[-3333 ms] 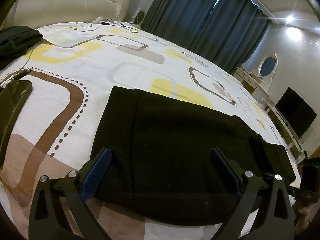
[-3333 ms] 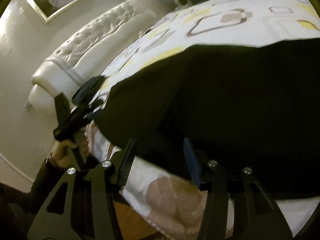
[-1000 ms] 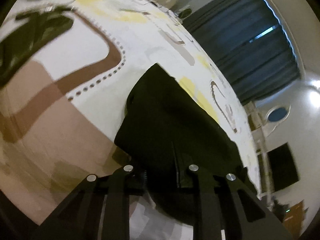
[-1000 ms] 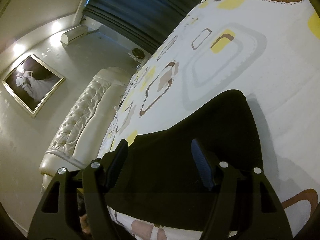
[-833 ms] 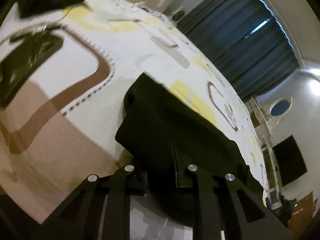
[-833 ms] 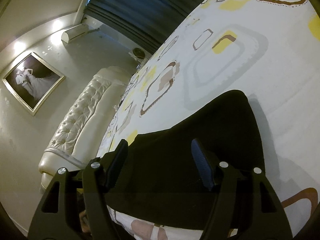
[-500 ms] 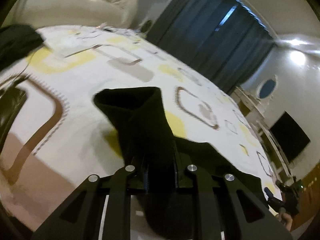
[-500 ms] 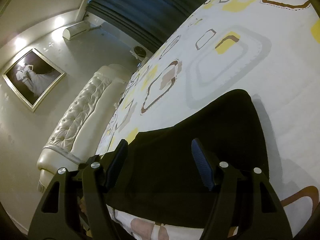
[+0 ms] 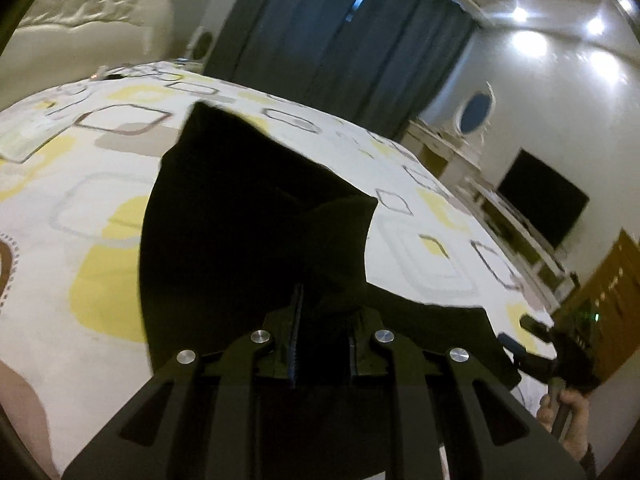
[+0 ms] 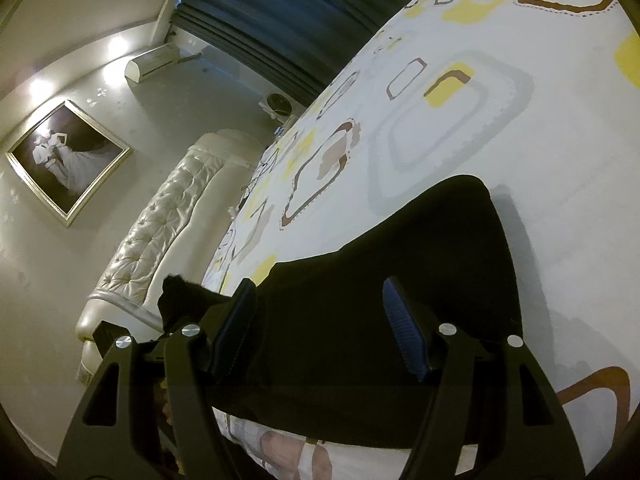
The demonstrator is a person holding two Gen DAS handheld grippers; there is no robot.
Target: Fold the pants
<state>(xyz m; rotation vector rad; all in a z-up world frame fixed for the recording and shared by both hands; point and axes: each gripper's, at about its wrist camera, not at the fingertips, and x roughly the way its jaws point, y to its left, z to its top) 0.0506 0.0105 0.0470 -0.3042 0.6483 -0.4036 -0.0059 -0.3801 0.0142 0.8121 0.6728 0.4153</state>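
The black pants (image 9: 248,224) lie on the patterned bed sheet (image 9: 92,248). My left gripper (image 9: 322,332) is shut on one end of the pants and holds it lifted, so the cloth hangs in a fold above the bed. In the right wrist view the pants (image 10: 420,264) lie flat at the near bed edge. My right gripper (image 10: 320,332) is open, its blue-padded fingers (image 10: 404,332) hovering over the cloth without gripping it. The lifted end (image 10: 180,292) shows at the far left there.
A tufted cream headboard (image 10: 160,240) and dark curtains (image 9: 340,52) border the bed. A white dresser with an oval mirror (image 9: 476,116) and a television (image 9: 540,208) stand at the right. My right gripper also shows in the left wrist view (image 9: 560,356).
My left gripper, open over the flat pants 3.3 s ago, shut on their end and has raised and carried it over the bed. The right gripper has stayed open over the other end.
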